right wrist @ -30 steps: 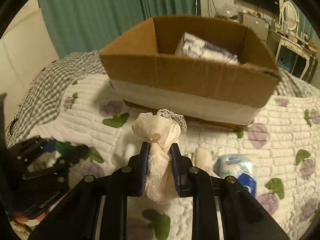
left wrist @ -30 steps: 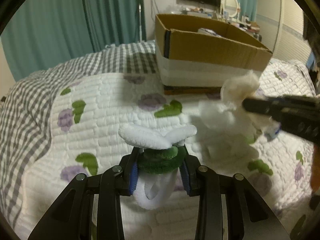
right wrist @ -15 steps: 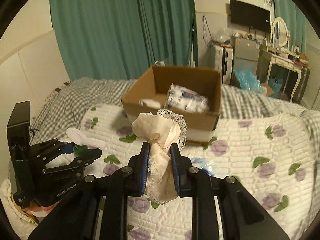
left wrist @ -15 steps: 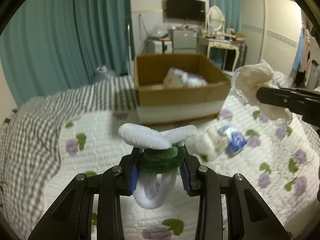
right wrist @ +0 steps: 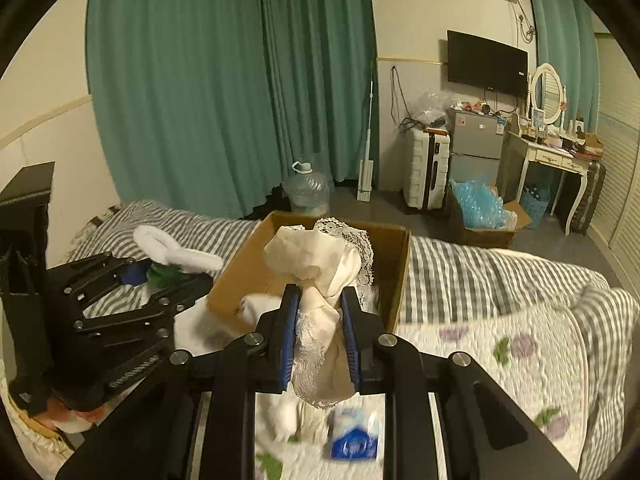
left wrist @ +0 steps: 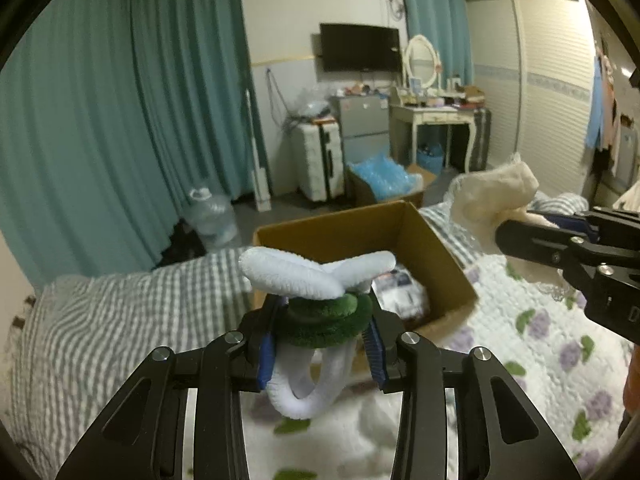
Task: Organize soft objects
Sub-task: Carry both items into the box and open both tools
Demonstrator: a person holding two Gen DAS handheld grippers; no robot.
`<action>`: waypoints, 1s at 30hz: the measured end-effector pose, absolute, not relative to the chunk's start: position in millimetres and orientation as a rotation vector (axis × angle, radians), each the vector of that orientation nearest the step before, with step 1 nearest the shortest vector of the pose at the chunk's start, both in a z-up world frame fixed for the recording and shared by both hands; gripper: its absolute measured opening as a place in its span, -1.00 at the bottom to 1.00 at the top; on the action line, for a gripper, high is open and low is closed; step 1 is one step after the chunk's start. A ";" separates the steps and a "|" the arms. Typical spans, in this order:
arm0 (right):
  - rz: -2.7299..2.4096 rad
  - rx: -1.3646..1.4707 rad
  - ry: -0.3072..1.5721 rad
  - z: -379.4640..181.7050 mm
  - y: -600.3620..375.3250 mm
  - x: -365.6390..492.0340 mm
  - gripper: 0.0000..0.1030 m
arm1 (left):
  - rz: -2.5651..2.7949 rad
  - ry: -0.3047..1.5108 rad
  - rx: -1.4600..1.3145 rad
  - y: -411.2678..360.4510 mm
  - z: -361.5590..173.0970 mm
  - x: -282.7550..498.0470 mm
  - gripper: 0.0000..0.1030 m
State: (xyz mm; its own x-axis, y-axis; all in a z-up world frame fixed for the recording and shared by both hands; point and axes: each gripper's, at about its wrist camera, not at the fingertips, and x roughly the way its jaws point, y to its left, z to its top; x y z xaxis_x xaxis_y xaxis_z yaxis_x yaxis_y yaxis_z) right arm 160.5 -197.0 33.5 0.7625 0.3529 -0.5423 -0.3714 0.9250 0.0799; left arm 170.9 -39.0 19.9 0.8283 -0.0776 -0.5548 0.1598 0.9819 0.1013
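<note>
Quilted bed (right wrist: pixel 520 344), blue packet (right wrist: pixel 354 434) only under right gripper (right wrist: pixel 320 320)

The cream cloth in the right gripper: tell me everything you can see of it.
The cream cloth is a soft, crumpled bundle of thin off-white fabric with a white lace trim along one edge. The right gripper is shut on its middle, the blue pads squeezing it narrow; a puffed top bulges above them and a lace-edged tail hangs below. It is held in the air in front of the open cardboard box, touching nothing else.
</note>
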 end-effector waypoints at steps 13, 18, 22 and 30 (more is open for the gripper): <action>0.390 0.036 0.657 -25.5 -184.5 294.7 -0.44 | -0.119 0.633 0.223 -44.8 -44.8 271.2 0.65; 0.346 0.057 0.630 -31.8 -199.0 294.7 0.49 | -0.113 0.589 0.191 -39.8 -40.7 266.1 0.68; 0.311 0.071 0.610 -14.9 -214.3 279.2 0.66 | -0.095 0.560 0.186 -40.1 -23.4 246.6 0.68; 0.243 0.004 0.538 50.5 -233.8 184.8 0.87 | -0.078 0.433 0.176 -47.1 48.7 169.4 0.83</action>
State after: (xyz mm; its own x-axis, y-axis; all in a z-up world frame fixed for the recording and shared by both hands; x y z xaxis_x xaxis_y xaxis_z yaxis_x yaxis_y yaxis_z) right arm 184.8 -233.8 50.5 0.8306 0.2305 -0.5069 -0.2284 0.9712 0.0673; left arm 169.4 -47.1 48.7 0.9049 -0.0375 -0.4240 0.1121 0.9819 0.1525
